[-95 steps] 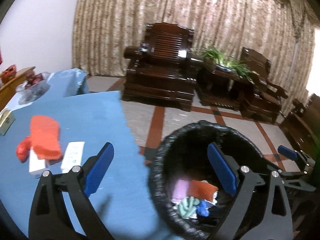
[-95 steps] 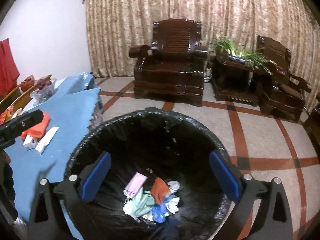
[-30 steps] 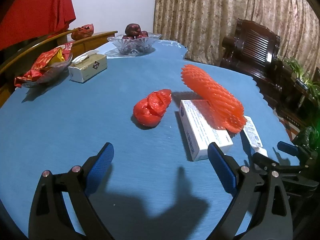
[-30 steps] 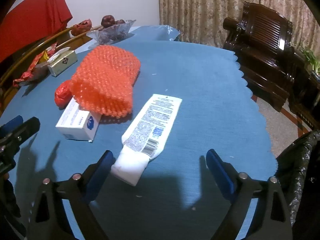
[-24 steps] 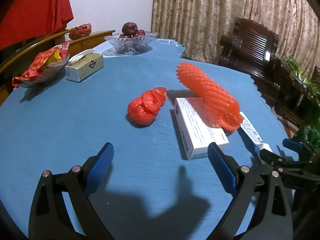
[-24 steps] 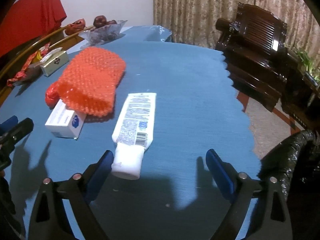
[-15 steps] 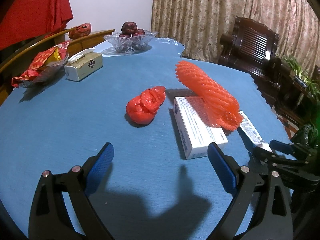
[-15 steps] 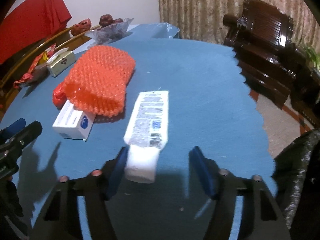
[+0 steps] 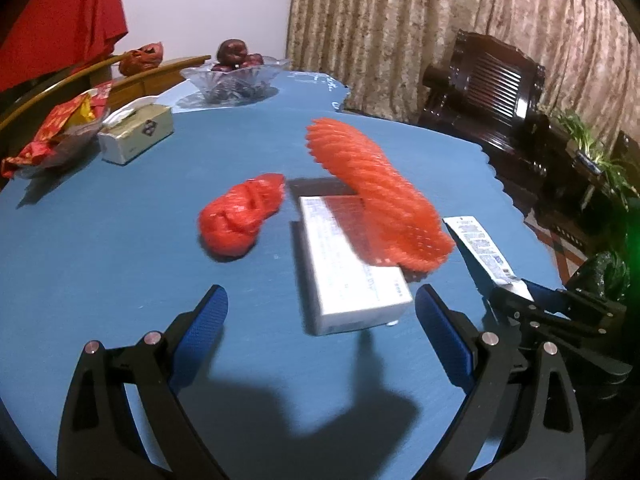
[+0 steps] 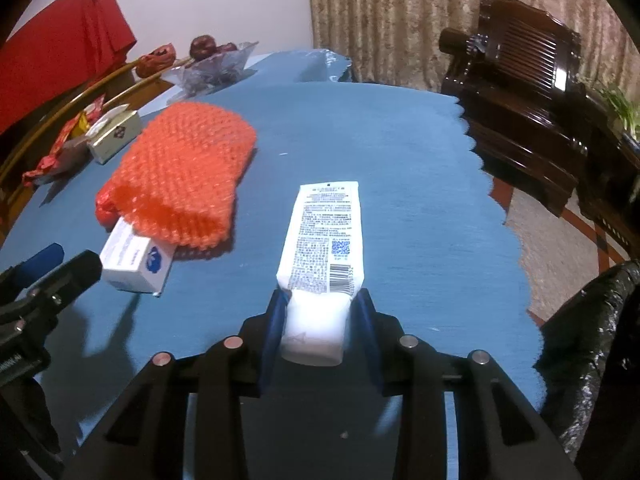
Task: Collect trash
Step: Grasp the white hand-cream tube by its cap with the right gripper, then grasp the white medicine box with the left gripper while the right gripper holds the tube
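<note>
A white tube (image 10: pixel 326 236) lies on the blue table (image 10: pixel 400 140). My right gripper (image 10: pixel 321 304) is closing on it, and both blue pads touch the sides of its cap end. To the left, an orange foam net (image 10: pixel 188 176) rests on a white box (image 10: pixel 136 258), with a crumpled red bag (image 10: pixel 105 204) behind them. In the left wrist view my left gripper (image 9: pixel 320 300) stands open just short of the white box (image 9: pixel 348 272). Nothing is between its pads. The red bag (image 9: pixel 240 216) lies ahead on the left, the tube (image 9: pixel 478 246) and right gripper (image 9: pixel 516 296) on the right.
A bin lined with a black bag (image 10: pixel 588 340) stands beside the table's scalloped right edge. A tissue box (image 9: pixel 136 136), snack wrappers (image 9: pixel 60 128) and a glass fruit bowl (image 9: pixel 236 76) sit at the far left. Dark wooden armchairs (image 10: pixel 520 92) stand beyond the table.
My right jaws have drawn in from wide apart to the sides of the tube's cap end. My left gripper has edged forward towards the white box.
</note>
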`<state>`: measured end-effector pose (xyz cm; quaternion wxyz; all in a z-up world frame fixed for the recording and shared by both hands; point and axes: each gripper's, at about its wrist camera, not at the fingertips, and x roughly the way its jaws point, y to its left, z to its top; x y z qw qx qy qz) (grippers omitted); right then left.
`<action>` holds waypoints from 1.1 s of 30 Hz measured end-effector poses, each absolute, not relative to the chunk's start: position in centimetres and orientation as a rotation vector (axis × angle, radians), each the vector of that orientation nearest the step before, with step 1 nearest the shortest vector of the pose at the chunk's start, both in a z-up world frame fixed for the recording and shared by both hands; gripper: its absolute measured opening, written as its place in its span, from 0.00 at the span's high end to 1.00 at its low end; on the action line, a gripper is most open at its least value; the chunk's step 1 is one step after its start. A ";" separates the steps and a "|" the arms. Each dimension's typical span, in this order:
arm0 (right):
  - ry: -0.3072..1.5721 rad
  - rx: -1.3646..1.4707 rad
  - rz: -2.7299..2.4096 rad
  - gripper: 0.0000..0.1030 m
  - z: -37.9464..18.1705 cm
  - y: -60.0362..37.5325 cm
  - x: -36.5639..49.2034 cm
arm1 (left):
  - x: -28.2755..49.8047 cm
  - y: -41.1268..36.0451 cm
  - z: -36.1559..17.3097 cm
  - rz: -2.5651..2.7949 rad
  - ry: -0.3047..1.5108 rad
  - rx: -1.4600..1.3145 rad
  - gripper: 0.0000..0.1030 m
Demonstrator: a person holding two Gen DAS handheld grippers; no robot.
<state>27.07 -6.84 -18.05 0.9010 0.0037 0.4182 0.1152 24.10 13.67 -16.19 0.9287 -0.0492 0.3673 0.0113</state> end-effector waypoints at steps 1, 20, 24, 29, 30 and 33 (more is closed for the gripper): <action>0.865 0.008 0.238 0.65 -18.0 -7.0 27.1 | 24.4 13.4 -16.3 0.019 0.757 -0.097 0.11; 0.871 0.028 0.242 0.65 -18.3 -7.6 27.4 | 28.1 12.9 -18.8 0.021 0.874 -0.144 0.46; 0.867 0.028 0.244 0.65 -18.2 -7.6 27.3 | 27.0 13.3 -18.0 0.047 0.833 -0.137 0.47; 0.864 0.032 0.256 0.66 -17.8 -7.4 26.7 | 24.9 14.1 -16.6 0.083 0.794 -0.139 0.47; 0.861 0.032 0.259 0.66 -17.6 -7.4 26.5 | 24.3 14.3 -16.2 0.093 0.783 -0.138 0.47; 0.845 0.032 0.269 0.67 -16.9 -7.3 25.9 | 22.9 14.7 -15.4 0.110 0.761 -0.139 0.47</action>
